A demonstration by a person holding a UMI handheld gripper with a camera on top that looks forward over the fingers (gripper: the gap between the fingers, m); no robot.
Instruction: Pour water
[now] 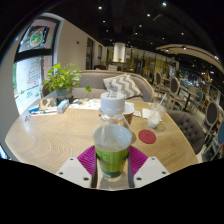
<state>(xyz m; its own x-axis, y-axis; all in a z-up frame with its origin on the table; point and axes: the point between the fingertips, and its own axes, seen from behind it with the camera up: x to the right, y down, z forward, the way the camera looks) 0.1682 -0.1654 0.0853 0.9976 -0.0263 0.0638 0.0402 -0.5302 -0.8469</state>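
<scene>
The round wooden table is filling most of the scene, pale and grained, with chairs standing around its far side and a sofa with a striped cushion sitting beyond it. On the far left of the table a potted green plant is leaning its leaves out, and a few papers are lying just beside the pot. Nearer in, a clear plastic bottle with a white cap is standing upright just ahead of the fingers, and a small red coaster is lying on the wood to its right, apart from it. Closest of all, the gripper is holding a clear cup with green liquid in its lower half; the cup is sitting right between the two fingers, and the magenta pads are showing at either side of it, looking pressed against its walls. The cup is staying upright directly in front of the bottle.
</scene>
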